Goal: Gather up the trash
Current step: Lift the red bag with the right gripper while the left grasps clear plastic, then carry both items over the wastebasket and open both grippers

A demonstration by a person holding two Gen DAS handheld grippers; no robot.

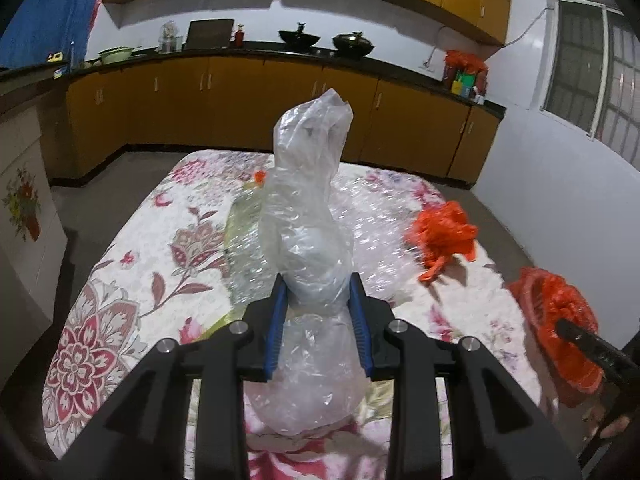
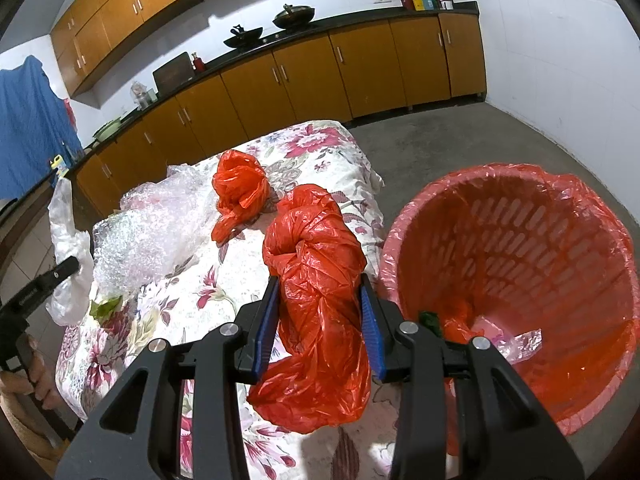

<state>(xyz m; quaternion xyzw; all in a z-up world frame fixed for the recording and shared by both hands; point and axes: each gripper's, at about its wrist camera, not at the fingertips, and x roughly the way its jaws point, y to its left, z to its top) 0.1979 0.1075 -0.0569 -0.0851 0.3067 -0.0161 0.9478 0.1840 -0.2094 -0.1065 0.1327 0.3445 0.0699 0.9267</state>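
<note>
The clear plastic bag (image 1: pixel 308 216) is thin, crinkled film: it looks nearly weightless, soft and slippery, and it collapses wherever it is pinched. A grip across a bunched, gathered part is the safest choice, since a single loose layer would likely slide out from between the pads. The left gripper (image 1: pixel 319 284) has exactly such a hold; its blue-padded jaws are clamped on the narrow waist of the bag, which stands up beyond the fingers and bulges again on the near side of them, above the flowered tablecloth (image 1: pixel 132 248).

The red plastic bag (image 2: pixel 316 280) is the same kind of material, knotted and wadded into a thicker lump, so it should give more to squeeze. The right gripper (image 2: pixel 319 288) is closed on its middle, with the knot sticking out on the far side and the loose tail hanging toward the camera. It hangs just left of the red waste basket (image 2: pixel 600 216), which is lined with a red bag and already has some scraps at the bottom.

Still lying on the table are a sheet of bubble wrap (image 2: pixel 156 236) at the left and a second crumpled red bag (image 2: pixel 240 188) farther back.
</note>
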